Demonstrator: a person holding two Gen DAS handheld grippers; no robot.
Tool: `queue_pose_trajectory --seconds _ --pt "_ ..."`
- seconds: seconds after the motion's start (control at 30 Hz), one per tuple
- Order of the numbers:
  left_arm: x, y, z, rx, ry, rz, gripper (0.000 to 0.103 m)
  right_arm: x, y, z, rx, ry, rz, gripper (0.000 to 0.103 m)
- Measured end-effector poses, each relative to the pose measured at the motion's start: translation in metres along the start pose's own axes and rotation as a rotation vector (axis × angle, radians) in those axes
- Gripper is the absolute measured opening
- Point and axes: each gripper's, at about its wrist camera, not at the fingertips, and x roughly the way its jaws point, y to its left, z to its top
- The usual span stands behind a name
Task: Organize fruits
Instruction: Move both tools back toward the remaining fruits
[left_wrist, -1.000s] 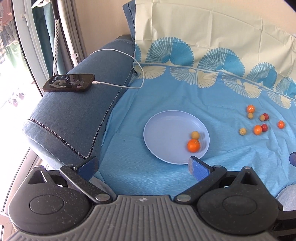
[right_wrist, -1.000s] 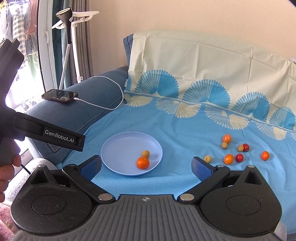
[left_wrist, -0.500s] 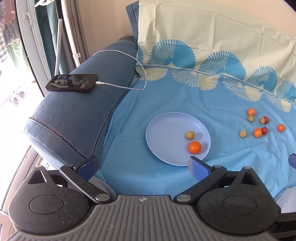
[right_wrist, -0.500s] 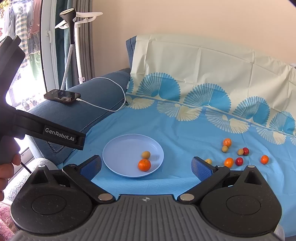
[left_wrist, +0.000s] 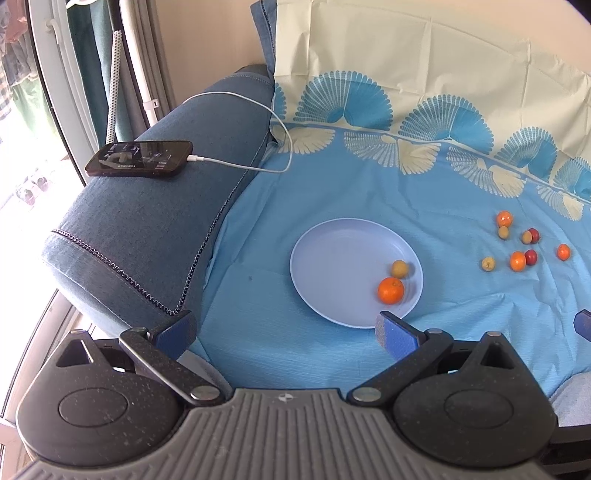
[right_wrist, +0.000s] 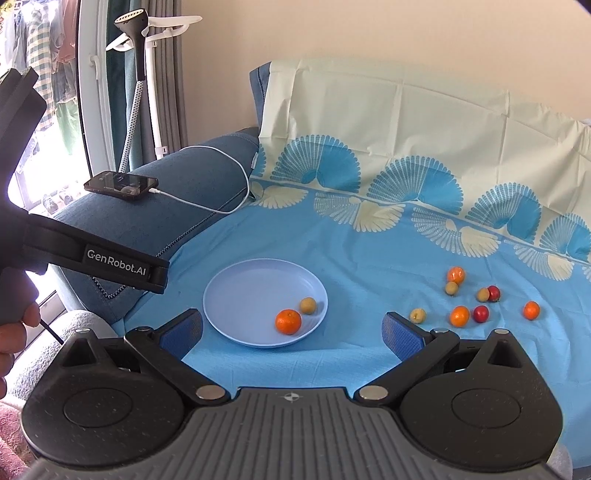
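Note:
A pale blue plate (left_wrist: 332, 266) (right_wrist: 243, 295) lies on the blue sheet and holds an orange (left_wrist: 390, 290) (right_wrist: 288, 321) and a small yellow-green fruit (left_wrist: 400, 268) (right_wrist: 307, 305). Several small orange, red and yellow fruits (left_wrist: 517, 261) (right_wrist: 459, 316) lie loose on the sheet right of the plate. My left gripper (left_wrist: 284, 330) is open and empty, just short of the plate's near edge. My right gripper (right_wrist: 291, 332) is open and empty, before the plate; the left gripper's body (right_wrist: 92, 258) shows at its left.
A phone (left_wrist: 140, 158) (right_wrist: 122, 184) on a white cable (left_wrist: 258, 110) rests on the blue sofa arm (left_wrist: 147, 229) at left. A cream and blue patterned sheet (right_wrist: 406, 122) covers the backrest. A garment steamer (right_wrist: 136, 44) stands by the window.
Both grippers have drawn back and risen slightly, so the plate and fruits sit a little farther off. Nothing was picked up or moved.

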Motion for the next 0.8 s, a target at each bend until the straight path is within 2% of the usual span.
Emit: queue_pose_trajectory --seconds 0.3,0.57,0.73,0.8 --pt "0.012 -0.006 0.007 0.011 0.025 0.009 0.103 0.012 -0.006 0.0 0.032 0.027 -0.002 0.102" --pt "0.03 -0.035 0.022 0.055 0.047 -0.009 0.103 0.02 -0.031 -0.005 0.111 0.033 -0.036 0.102" --pt "0.049 -0.074 0.038 0.102 0.064 -0.071 0.103 0.024 -0.072 -0.009 0.186 0.025 -0.128 0.102" --pt "0.063 -0.094 0.046 0.121 0.09 -0.12 0.103 0.027 -0.095 -0.012 0.214 0.019 -0.186 0.102"
